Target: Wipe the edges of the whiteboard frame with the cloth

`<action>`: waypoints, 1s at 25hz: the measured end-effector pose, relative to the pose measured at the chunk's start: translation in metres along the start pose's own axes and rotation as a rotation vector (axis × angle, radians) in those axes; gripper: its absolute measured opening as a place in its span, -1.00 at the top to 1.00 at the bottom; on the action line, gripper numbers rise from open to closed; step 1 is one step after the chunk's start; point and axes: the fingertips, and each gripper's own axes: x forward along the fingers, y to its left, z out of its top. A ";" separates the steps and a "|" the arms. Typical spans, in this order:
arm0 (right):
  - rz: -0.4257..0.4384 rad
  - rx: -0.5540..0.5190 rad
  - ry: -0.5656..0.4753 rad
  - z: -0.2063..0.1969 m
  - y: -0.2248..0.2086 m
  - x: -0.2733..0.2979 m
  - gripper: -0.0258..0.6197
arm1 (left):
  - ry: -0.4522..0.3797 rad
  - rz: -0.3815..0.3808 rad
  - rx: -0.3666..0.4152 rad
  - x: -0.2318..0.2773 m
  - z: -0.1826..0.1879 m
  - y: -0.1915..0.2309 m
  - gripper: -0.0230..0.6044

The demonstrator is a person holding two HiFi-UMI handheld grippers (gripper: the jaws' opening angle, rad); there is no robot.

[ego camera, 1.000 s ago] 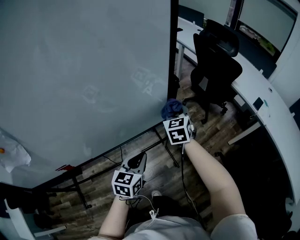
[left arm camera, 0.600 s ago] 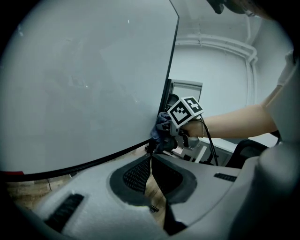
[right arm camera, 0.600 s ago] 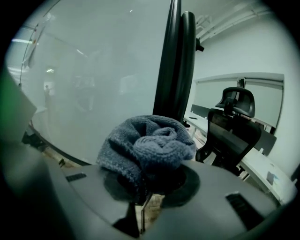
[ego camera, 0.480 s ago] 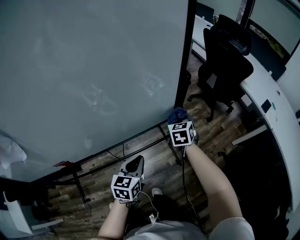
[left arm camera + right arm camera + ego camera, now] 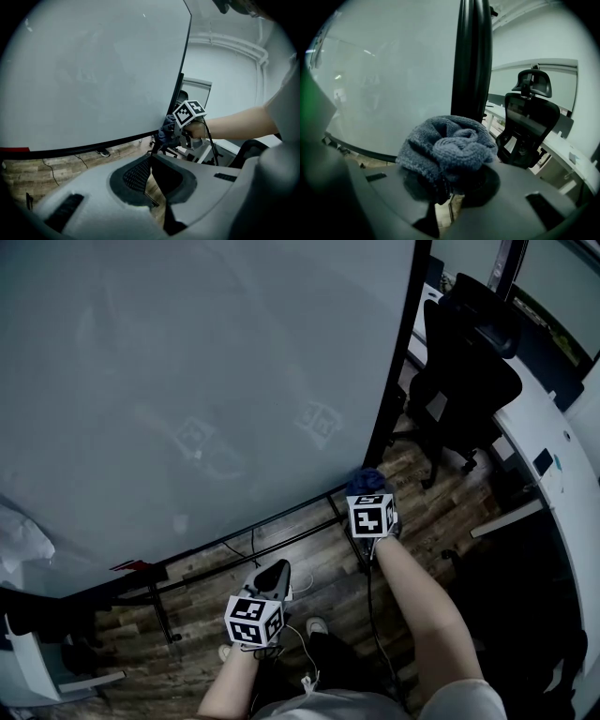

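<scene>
The whiteboard (image 5: 206, 371) fills the head view, with its black frame edge (image 5: 394, 362) running down the right side to the lower right corner. My right gripper (image 5: 367, 493) is shut on a bunched blue-grey cloth (image 5: 366, 481), which sits against that corner. In the right gripper view the cloth (image 5: 450, 145) bulges out of the right gripper (image 5: 447, 187) right in front of the black frame post (image 5: 472, 56). My left gripper (image 5: 274, 576) hangs lower and to the left, below the board's bottom edge, shut on nothing. The left gripper (image 5: 151, 161) view shows the right gripper's marker cube (image 5: 189, 112) and the cloth (image 5: 168, 129) at the frame corner.
A black office chair (image 5: 464, 362) stands just right of the board, beside a curved white desk (image 5: 553, 456). Under the board are its black stand bars (image 5: 244, 554), cables and the wooden floor (image 5: 319, 577). A white crumpled object (image 5: 21, 542) lies at far left.
The head view has swung, so the board and frame now appear further right. The right gripper and cloth stay at the frame's lower right corner. The left gripper has hardly moved.
</scene>
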 end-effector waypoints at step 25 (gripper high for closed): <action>0.089 0.018 0.026 -0.001 0.142 -0.028 0.68 | -0.035 0.016 -0.075 -0.077 -0.010 0.070 0.85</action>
